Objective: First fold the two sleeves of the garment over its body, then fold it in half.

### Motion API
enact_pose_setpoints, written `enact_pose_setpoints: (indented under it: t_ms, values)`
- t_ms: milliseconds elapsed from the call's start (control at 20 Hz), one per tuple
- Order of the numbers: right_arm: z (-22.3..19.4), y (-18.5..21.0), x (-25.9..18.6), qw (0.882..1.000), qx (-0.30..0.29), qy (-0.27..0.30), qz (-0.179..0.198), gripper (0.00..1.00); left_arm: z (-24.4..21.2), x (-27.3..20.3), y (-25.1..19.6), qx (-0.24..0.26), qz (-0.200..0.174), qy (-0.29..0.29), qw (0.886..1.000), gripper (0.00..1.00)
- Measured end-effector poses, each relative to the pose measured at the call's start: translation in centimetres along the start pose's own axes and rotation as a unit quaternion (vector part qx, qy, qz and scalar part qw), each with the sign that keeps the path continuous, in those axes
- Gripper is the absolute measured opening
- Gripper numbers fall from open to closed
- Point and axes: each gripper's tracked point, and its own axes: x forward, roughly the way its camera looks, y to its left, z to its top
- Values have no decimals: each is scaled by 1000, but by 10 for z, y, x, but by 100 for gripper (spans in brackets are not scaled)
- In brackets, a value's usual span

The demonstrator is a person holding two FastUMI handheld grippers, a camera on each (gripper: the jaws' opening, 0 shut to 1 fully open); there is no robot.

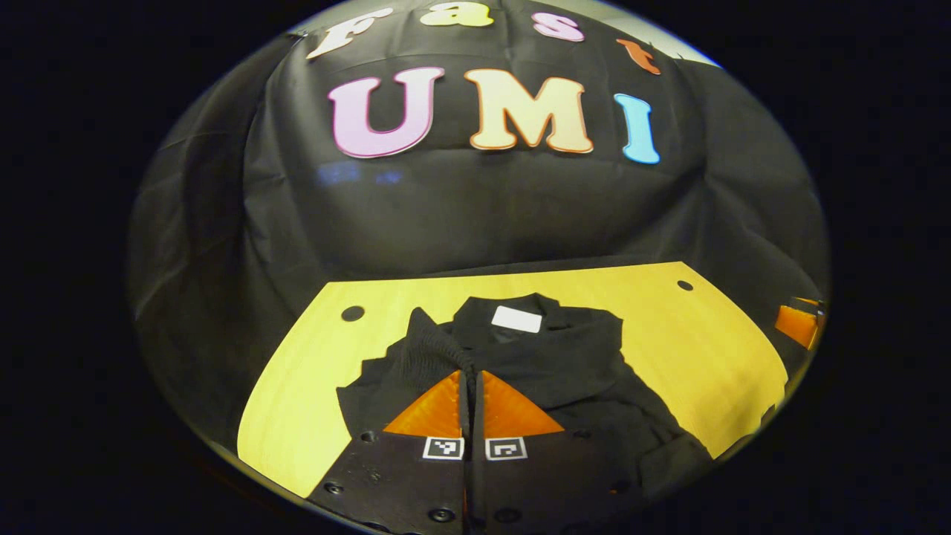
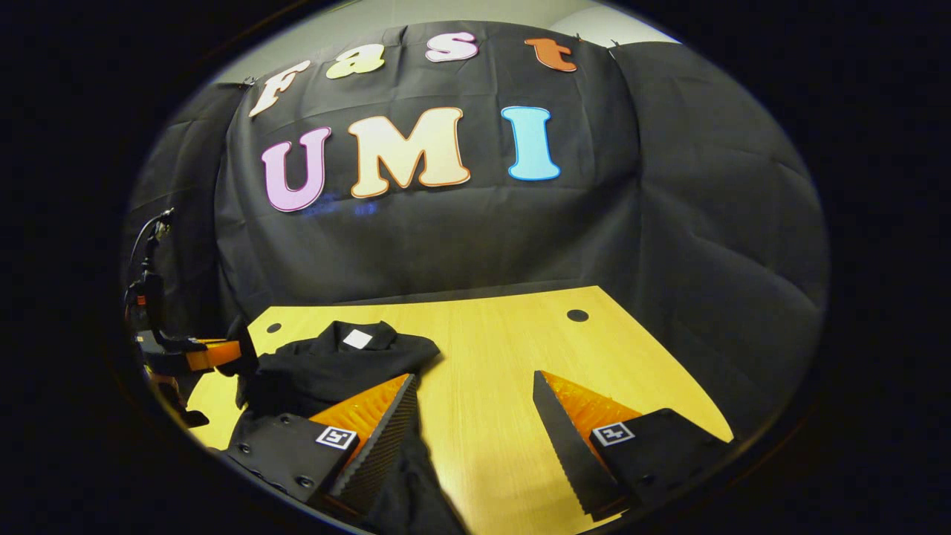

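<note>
Lying on the yellow wooden bench [image 2: 490, 386] is the black knitted garment [image 1: 565, 357] with a white neck tag [image 1: 516, 319]. Over the garment, the left gripper [image 1: 471, 386] pinches a ribbed sleeve fold [image 1: 431, 349]. Beside the garment, the right gripper [image 2: 475, 401] stands wide.

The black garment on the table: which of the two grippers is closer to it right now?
Left. The left gripper is closed on a raised fold of the black garment. The right gripper is open beside it, over the bare wooden table.
</note>
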Motion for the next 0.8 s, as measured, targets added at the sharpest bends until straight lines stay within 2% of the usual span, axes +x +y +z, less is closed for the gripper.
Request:
enact_pose_setpoints:
  t_ms: [400,800]
  values:
    - [2,-41,13,1000,2,16,-13,99,31,61,-95,13,-60,-13,998,0]
    - [-1,-44,28,1000,7,29,2,99,18,106,-144,15,-89,7,996,0]
